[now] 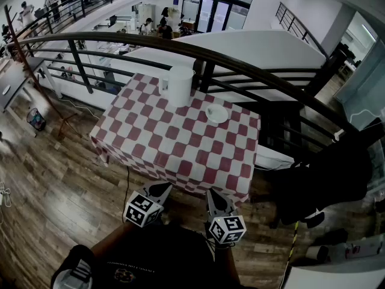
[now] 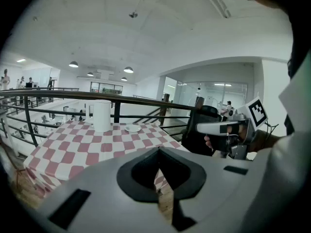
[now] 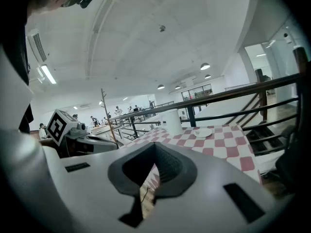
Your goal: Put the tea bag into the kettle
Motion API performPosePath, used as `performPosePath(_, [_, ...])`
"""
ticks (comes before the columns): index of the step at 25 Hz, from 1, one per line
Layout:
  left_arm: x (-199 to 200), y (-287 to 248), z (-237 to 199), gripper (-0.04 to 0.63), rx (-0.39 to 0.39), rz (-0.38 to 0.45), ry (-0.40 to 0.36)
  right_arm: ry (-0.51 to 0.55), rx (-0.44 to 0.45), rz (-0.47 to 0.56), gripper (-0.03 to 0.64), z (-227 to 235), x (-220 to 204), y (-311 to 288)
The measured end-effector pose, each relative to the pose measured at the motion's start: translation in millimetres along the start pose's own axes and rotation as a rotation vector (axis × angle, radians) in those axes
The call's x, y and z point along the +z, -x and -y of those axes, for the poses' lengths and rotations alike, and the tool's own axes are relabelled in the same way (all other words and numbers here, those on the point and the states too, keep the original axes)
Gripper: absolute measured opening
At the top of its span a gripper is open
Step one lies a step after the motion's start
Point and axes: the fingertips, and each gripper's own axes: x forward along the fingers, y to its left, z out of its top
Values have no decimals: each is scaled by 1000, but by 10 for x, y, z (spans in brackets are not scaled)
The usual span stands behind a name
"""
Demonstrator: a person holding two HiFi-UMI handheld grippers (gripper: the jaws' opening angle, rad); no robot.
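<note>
Left tongs (image 1: 161,189) and right tongs (image 1: 214,193) hang side by side at the bottom of the head view, both pressed together with nothing between them, just short of the red-and-white checked tabletop (image 1: 180,152). Higher up, near frame centre, we see the white kettle (image 1: 180,87) upright at the far edge by the dark railing (image 1: 120,37), a small saucer (image 1: 216,114) just right of it; the tea bag we cannot make out.

Kettle (image 1: 179,86): smooth white plastic, slight sheen. Tablecloth (image 1: 180,149): checked cloth, matt. Saucer (image 1: 216,114) glossy (ceramic by the look). Railing (image 1: 240,70) dark painted metal. Floor (image 1: 54,191) wood planks, satin.
</note>
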Motion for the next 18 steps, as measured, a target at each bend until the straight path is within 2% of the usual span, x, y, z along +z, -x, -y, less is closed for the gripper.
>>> performPosePath(18, [52,-82,-282,5,18,-15,23,-42,25,0,11,50,85,-285])
